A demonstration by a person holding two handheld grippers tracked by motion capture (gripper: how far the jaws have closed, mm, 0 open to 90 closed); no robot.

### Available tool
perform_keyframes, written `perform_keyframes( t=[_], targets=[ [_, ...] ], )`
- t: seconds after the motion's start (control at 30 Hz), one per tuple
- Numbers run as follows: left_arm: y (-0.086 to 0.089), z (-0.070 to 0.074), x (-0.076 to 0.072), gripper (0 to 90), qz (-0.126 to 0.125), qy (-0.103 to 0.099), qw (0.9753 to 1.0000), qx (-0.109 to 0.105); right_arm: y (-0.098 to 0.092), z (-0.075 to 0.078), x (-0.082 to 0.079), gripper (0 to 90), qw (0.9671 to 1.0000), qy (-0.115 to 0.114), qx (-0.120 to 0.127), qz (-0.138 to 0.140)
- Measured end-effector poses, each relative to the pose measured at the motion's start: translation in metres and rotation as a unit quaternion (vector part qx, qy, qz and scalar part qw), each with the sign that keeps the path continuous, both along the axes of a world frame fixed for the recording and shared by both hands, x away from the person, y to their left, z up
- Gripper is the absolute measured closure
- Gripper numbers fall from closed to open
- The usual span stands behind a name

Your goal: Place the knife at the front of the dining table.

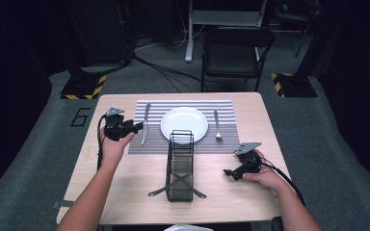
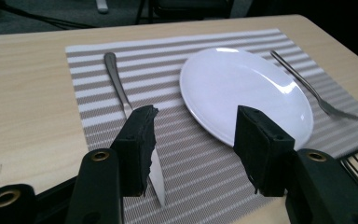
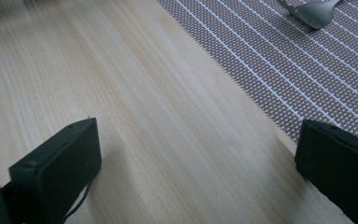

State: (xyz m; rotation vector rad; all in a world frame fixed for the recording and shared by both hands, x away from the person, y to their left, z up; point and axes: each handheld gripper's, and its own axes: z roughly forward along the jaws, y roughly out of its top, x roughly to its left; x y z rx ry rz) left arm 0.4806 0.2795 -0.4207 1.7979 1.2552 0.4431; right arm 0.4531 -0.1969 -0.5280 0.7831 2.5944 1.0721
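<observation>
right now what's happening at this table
A person holds a gripper in each hand over a set place: a white plate on a striped placemat, a knife to its left, a fork to its right, and a black wire rack in front. The left gripper, open, hangs by the knife. The right gripper is open above bare table, holding nothing.

Floor: grey carpet (image 1: 318, 134), cables trailing.
Furniture: black folding chair (image 1: 236, 53) behind wooden table (image 1: 125, 178).
Light: dim, dark surroundings.
</observation>
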Motion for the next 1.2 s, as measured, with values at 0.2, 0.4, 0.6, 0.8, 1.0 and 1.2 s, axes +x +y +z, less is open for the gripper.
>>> perform_keyframes(
  t=[0.2,0.4,0.6,0.8,1.0,1.2],
  targets=[
    [0.007,-0.003,-0.021,47.5,-0.020,0.002,0.9997,0.013,0.000,0.000,0.000,0.0,1.0000,0.000,0.000,0.000],
    [0.021,-0.024,-0.039,47.4,-0.012,0.015,0.9998,0.009,0.000,0.000,0.000,0.0,1.0000,0.000,0.000,0.000],
    [0.029,-0.049,-0.047,47.3,-0.003,0.032,0.9991,0.028,0.000,0.000,0.000,0.0,1.0000,0.001,0.000,-0.001],
    [0.038,-0.069,-0.051,46.9,-0.006,0.048,0.9987,0.016,0.000,0.000,0.000,0.0,1.0000,0.001,0.000,-0.001],
    [0.042,-0.083,-0.050,45.9,-0.009,0.047,0.9986,0.022,0.001,0.000,-0.001,0.0,1.0000,0.003,0.003,-0.006],
    [0.046,-0.091,-0.050,45.6,0.008,0.050,0.9982,0.032,0.001,0.000,0.000,0.0,1.0000,0.002,0.003,-0.005]
  ],
)
